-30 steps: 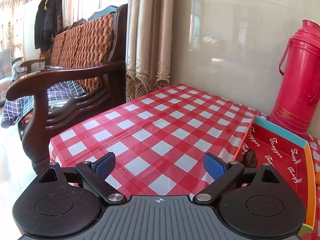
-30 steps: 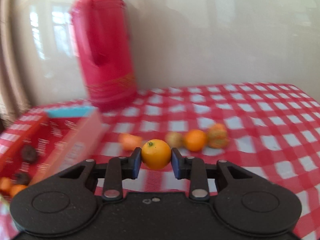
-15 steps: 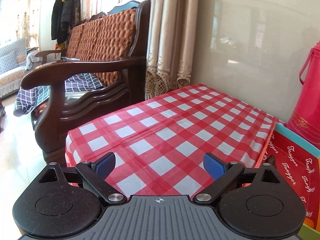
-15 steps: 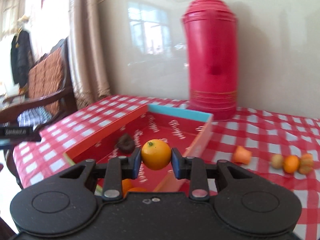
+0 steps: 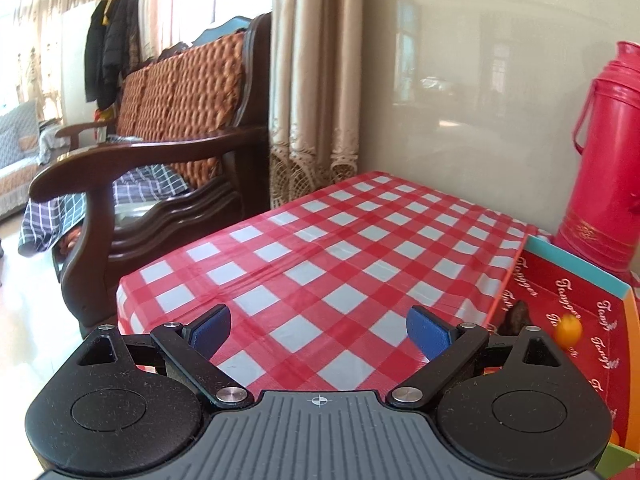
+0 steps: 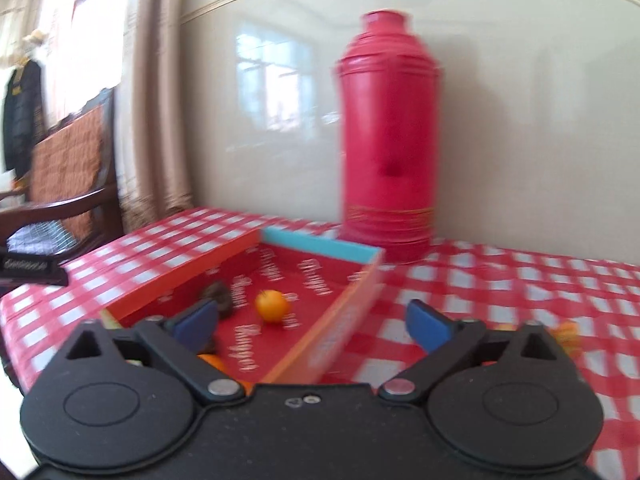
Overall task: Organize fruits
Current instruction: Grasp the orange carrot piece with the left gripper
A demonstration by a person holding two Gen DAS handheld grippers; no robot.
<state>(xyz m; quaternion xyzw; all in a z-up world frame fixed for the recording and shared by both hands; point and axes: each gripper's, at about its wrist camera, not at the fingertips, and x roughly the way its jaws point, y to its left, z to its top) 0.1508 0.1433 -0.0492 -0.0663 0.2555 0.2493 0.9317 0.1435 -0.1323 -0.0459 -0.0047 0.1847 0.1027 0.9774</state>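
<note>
I see a glossy pale wall [image 5: 480, 100] behind the bench [image 5: 320, 248], mirroring a bright window. Beige curtains [image 5: 316, 80] with lace hems hang at the wall's left edge. Beside the bench stands a dark wooden armchair [image 5: 168, 160] with a woven orange back and a checked blue cloth [image 5: 132, 188] on its seat. Dark coats [image 5: 112, 44] hang further off. Daylight washes the shiny floor [image 5: 28, 320].
</note>
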